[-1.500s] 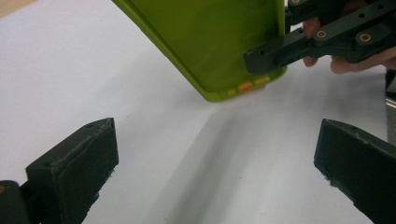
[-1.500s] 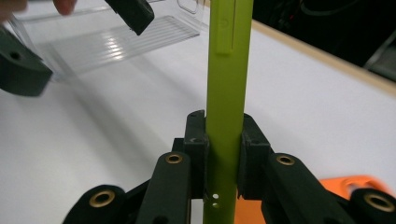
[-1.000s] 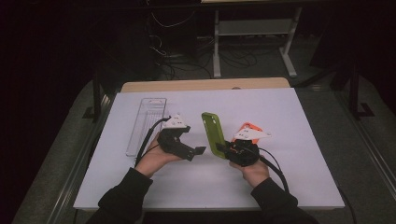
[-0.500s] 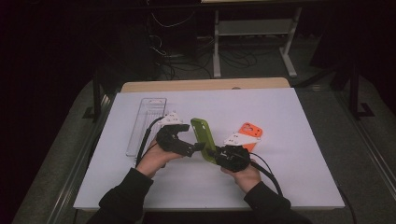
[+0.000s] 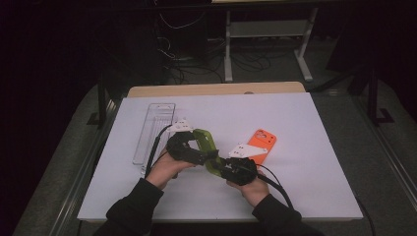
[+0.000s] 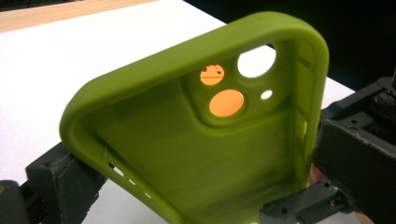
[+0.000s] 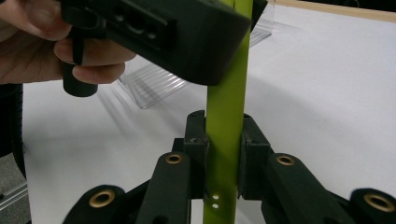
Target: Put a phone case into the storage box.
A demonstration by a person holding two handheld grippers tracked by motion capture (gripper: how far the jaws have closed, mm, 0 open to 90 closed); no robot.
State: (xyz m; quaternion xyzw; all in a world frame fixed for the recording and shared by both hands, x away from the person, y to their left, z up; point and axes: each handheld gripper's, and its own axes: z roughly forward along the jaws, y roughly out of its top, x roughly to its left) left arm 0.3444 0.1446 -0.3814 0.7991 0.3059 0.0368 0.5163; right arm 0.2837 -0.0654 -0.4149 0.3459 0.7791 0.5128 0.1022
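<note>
White tabletop (image 5: 305,118) fills the middle of a dark room, with desk legs and cables behind it. At the far left lies a clear tray (image 5: 153,130), its long side running away from the person, empty as far as can be seen.

Just right of it is the left gripper (image 5: 202,156), held in the left hand (image 5: 164,169). Its jaws straddle the green case (image 5: 205,141) across its width. In the left gripper view both pads lie against the long edges of the case's hollow side, so they appear to be clamped on it.

The green case is off the table, between the two grippers. It stands on edge, and its long axis slants from the camera holes at upper left down to the lower right. That lower end sits in the right gripper (image 7: 224,149), whose jaws pinch the thin wall from both faces. The right hand (image 5: 253,189) holds this tool close to the person.

Both grippers are on the green case, the left at mid-length and the right at the end. The likely next move is for one of them to let go, and the other must then carry the whole soft shell without letting it twist.

Right of the grippers an orange case (image 5: 263,142) lies flat. It is near the right gripper but apart from it. Nothing stands between the green case and the tray.
</note>
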